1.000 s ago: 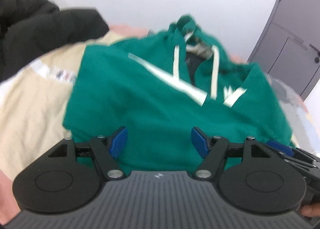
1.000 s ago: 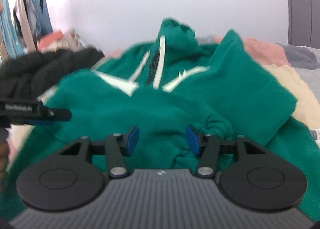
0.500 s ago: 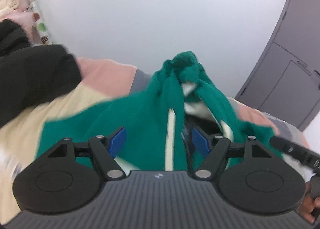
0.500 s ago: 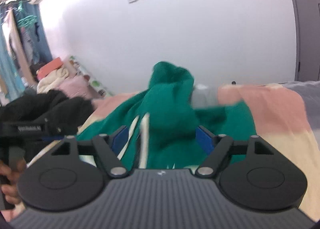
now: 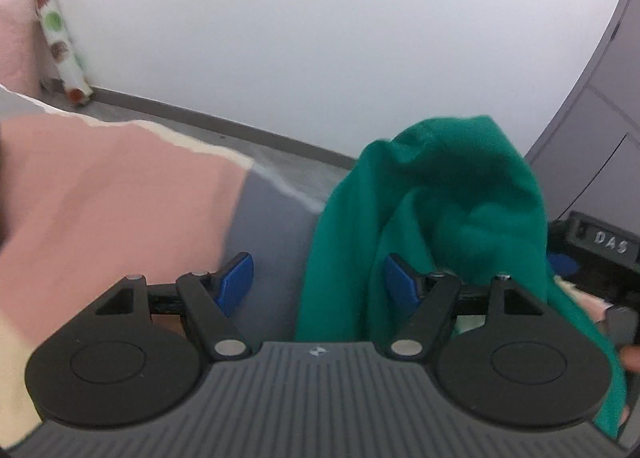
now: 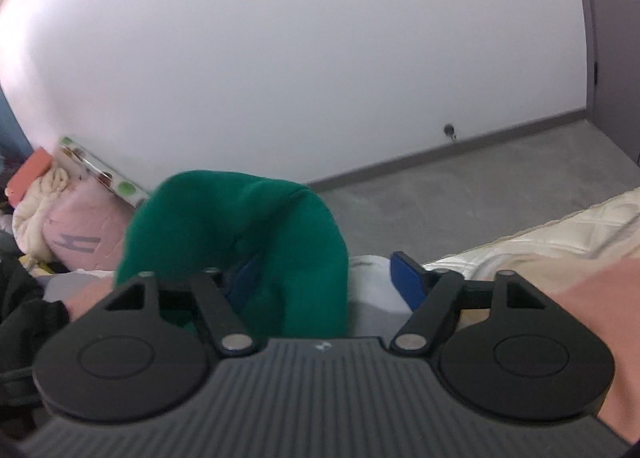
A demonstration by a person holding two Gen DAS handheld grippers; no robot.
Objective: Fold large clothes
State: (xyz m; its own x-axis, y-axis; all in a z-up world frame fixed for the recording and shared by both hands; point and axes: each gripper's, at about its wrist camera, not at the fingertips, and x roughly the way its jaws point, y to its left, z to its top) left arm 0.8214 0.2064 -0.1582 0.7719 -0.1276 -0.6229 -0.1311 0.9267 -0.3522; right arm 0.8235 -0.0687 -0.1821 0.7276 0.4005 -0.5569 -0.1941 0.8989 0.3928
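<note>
Left wrist view: the left gripper [image 5: 318, 278] has its blue pads spread wide, and a bunched fold of the green hoodie [image 5: 432, 210] rises between them toward 1 o'clock, brushing the right pad; beyond lie pink-and-grey bedding [image 5: 100, 198] and a white wall. Right wrist view: the right gripper [image 6: 326, 278] is likewise wide apart, with the hoodie [image 6: 236, 226] draped over its left finger at 11 o'clock.

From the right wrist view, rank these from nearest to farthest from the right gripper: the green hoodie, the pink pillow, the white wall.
1. Green hoodie: bunched at the right gripper, left of centre between the open jaws.
2. Pink pillow: left, behind the hoodie.
3. White wall: farthest, across the floor.
</note>
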